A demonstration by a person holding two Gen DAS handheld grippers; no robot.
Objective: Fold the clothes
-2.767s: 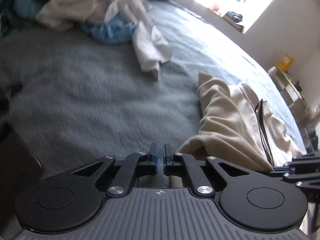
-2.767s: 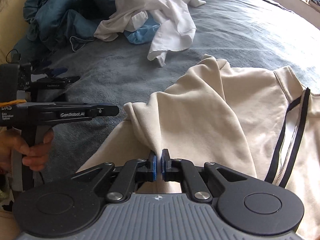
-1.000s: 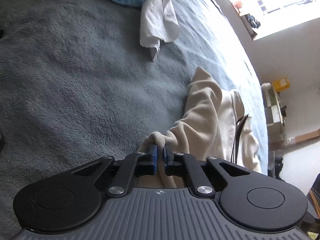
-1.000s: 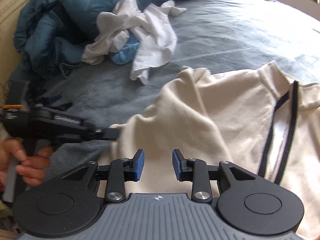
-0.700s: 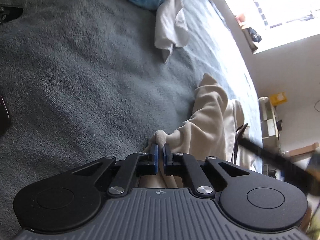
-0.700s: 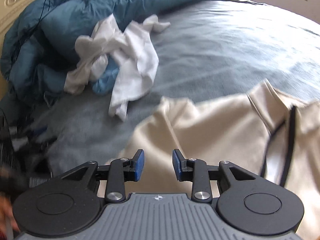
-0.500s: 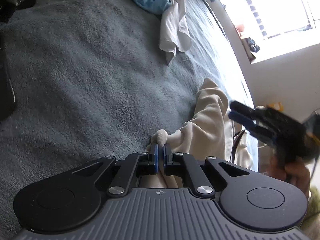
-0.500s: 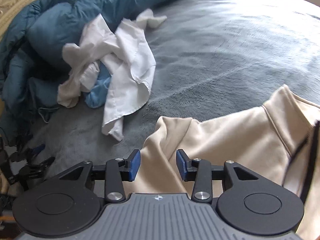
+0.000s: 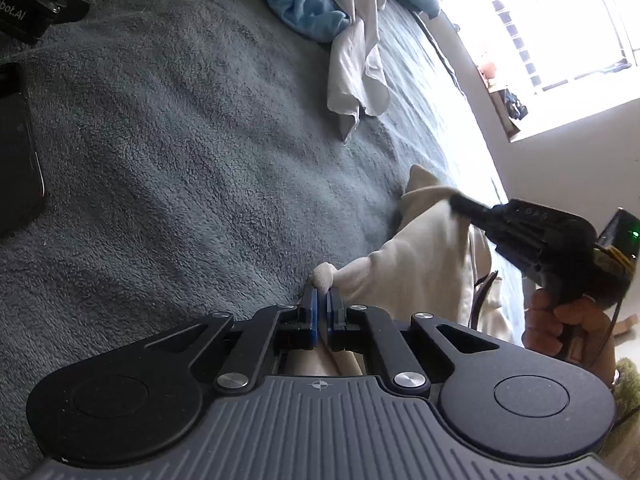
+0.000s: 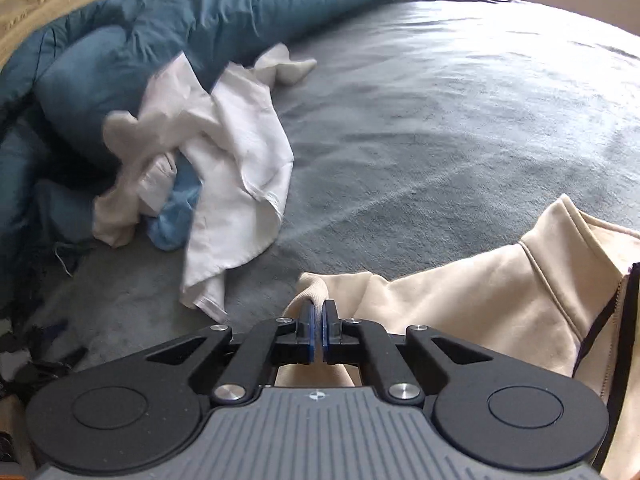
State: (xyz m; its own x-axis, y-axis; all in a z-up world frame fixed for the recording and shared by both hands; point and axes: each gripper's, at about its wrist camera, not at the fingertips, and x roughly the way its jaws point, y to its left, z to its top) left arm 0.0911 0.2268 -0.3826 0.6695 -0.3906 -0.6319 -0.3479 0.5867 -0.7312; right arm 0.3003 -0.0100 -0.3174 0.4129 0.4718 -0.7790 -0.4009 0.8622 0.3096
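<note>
- Left wrist view: my left claw [image 9: 322, 300] has its blue pads pressed together on a bunched knob of the cream jacket [image 9: 420, 264]; a small wad of the cloth pokes out just past the fingertips, and more of it runs back between the fingers toward me.
- From that pinch the jacket stretches away ahead and to the right of the claw, over the grey blanket [image 9: 180, 152] of the bed.
- Further right and ahead, my right claw [image 9: 458, 202] reaches onto the same jacket, its tips touching the cloth near a raised corner; my right hand [image 9: 560, 324] grips its handle, to the right of the left claw.
- Well ahead of the left claw a white shirt [image 9: 356, 68] lies crumpled with a light blue garment [image 9: 304, 12] beside it.

- Right wrist view: my right claw [image 10: 319, 312] has just been closing, and its pads now sit together on a fold at the edge of the cream jacket [image 10: 500, 300], with cloth caught between them and humped up around the tips.
- The rest of the jacket spreads to the right of the claw, its collar standing up and a dark zip strip at the far right edge.
- Ahead and to the left, well apart from the claw, lie the white shirt [image 10: 236, 160] and the light blue garment [image 10: 176, 216], against a rolled teal duvet [image 10: 200, 20].
- The grey blanket [image 10: 460, 100] fills the space straight ahead.
</note>
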